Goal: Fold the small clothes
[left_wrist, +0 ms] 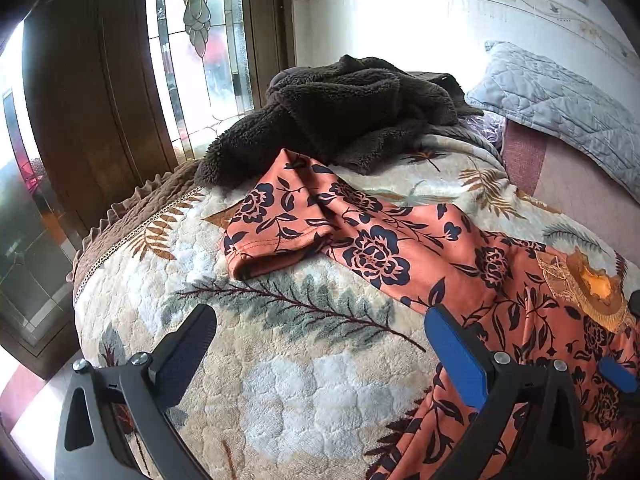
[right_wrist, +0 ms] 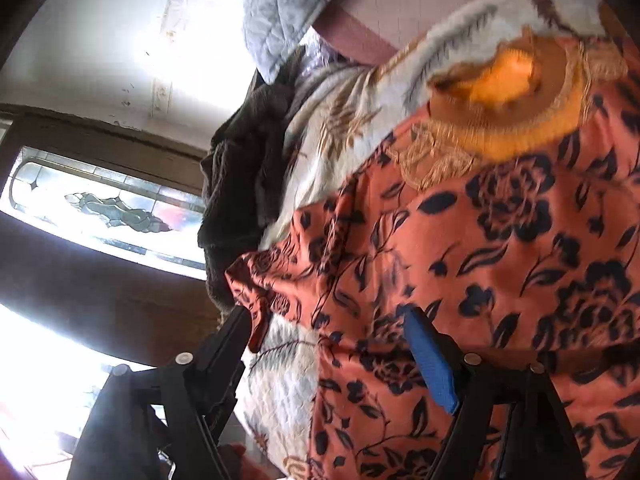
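Note:
An orange top with dark navy flowers (left_wrist: 384, 248) lies spread on a leaf-patterned blanket (left_wrist: 280, 380), one sleeve folded in at the left, its orange knit collar (left_wrist: 596, 284) at the right. My left gripper (left_wrist: 320, 328) is open and empty, hovering over the blanket with its blue-padded finger (left_wrist: 452, 348) at the top's lower edge. My right gripper (right_wrist: 328, 328) is open, tilted, right above the top (right_wrist: 500, 260); its blue pad (right_wrist: 430, 364) is over the fabric. The collar (right_wrist: 516, 108) shows blurred.
A dark brown fleece garment (left_wrist: 340, 112) is heaped at the back of the bed. A grey quilted pillow (left_wrist: 560, 108) lies at the right. A wooden door with leaded glass (left_wrist: 192, 40) stands left of the bed's edge.

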Action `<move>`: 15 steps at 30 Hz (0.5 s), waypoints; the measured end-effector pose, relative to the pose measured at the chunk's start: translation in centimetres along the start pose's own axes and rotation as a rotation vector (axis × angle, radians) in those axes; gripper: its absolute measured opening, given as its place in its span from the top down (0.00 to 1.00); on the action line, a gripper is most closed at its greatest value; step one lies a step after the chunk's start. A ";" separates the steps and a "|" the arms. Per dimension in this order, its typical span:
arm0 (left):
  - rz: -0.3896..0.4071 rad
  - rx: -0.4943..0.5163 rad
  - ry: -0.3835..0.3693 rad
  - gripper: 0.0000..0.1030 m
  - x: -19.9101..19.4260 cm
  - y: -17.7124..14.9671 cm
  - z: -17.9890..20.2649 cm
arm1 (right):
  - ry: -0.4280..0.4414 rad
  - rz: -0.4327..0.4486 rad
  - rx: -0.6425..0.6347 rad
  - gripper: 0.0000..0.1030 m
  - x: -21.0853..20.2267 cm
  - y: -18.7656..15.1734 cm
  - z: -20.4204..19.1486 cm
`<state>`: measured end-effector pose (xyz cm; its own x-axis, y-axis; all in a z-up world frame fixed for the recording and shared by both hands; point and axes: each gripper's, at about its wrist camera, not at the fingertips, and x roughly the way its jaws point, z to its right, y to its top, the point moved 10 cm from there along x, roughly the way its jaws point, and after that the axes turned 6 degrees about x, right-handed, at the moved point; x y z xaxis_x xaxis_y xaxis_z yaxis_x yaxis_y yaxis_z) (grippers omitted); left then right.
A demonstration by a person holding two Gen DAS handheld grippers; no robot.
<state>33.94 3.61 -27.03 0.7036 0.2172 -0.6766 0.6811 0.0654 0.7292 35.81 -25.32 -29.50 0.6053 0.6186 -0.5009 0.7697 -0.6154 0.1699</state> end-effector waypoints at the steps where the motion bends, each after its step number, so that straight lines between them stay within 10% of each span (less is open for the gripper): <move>1: 0.002 -0.010 -0.010 0.00 0.0 0.1 0.0 | 0.018 -0.003 -0.020 0.21 -0.3 -0.9 -0.3; 9: -0.002 0.005 -0.048 0.00 1.2 1.2 0.9 | -0.071 0.304 -0.114 0.27 -11.3 0.7 3.4; 15: -0.119 -0.225 -0.004 0.00 6.2 0.9 -6.8 | -0.235 0.304 0.182 0.43 -14.0 3.6 13.3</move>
<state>37.57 11.61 -29.88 0.6219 0.1912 -0.7594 0.6976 0.3055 0.6482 27.39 -42.72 -33.17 0.7206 0.2805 -0.6341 0.5020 -0.8418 0.1981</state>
